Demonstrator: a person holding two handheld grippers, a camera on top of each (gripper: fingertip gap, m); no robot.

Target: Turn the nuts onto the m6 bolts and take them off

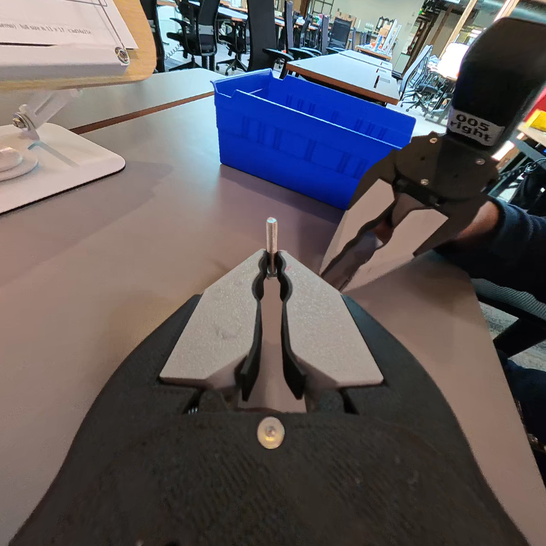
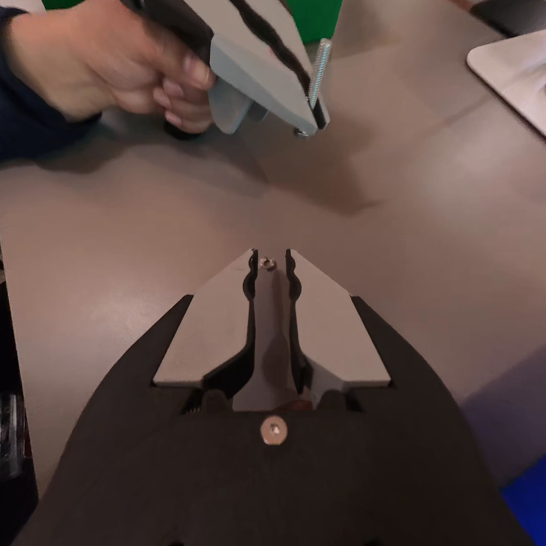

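My left gripper (image 1: pixel 271 257) is shut on a silver M6 bolt (image 1: pixel 271 235), which stands upright with its threaded end up above the fingertips. In the right wrist view the same bolt (image 2: pixel 320 66) sticks out of the left gripper (image 2: pixel 316 118), its head below the fingers. A small silver nut (image 2: pixel 267 262) lies flat on the grey table (image 2: pixel 384 251). My right gripper (image 2: pixel 270 256) is open with its fingertips on either side of the nut, with a small gap on each side. The right gripper also shows in the left wrist view (image 1: pixel 339 280), pointing down at the table.
A blue plastic bin (image 1: pixel 295 139) stands behind the bolt. A white stand base (image 1: pixel 59 168) is at the far left and shows at the right wrist view's upper right (image 2: pixel 520 76). A person's hand (image 2: pixel 103 68) holds the left gripper. The table's edge (image 1: pixel 484 310) runs close on the right. The left gripper's tips are roughly 8 cm from the right gripper's. From the left gripper's tips to the white stand base (image 1: pixel 59 168) is close to 30 cm.
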